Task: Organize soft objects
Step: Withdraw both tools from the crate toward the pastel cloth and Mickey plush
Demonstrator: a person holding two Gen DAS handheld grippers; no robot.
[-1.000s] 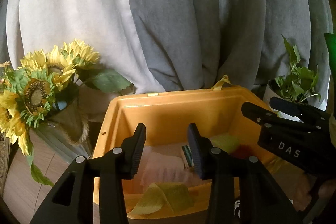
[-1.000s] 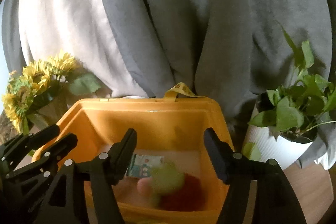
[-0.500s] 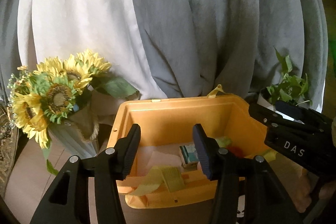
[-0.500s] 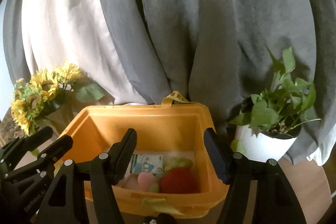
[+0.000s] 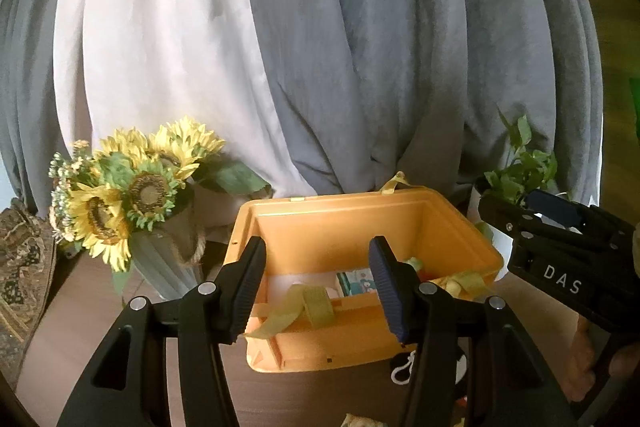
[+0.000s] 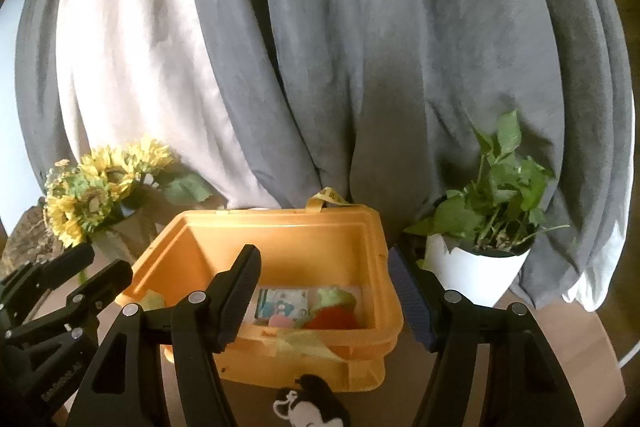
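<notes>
Grey and white curtain behind a brown desk [image 6: 568,343]. Sunflowers [image 5: 132,191] far left; left gripper [image 5: 316,291] agape, empty. Orange bin [image 6: 360,227] centre holds soft toys [image 6: 332,315]. Right gripper [image 6: 326,299] agape, empty. Black-and-white plush [image 6: 308,407] lies just before the bin: descend squarely, pinch mid-body.

Backdrop is basically all fabric: heavy grey curtains [image 6: 400,67] hanging in deep folds, with a white sheer panel [image 5: 152,47] on the left letting soft daylight through. A bunch of sunflowers [image 5: 132,187] sits in a pale vase at the left, and a leafy potted plant [image 6: 488,227] in a white pot at the right. Everything stands on a brown wooden tabletop [image 5: 72,327].
</notes>
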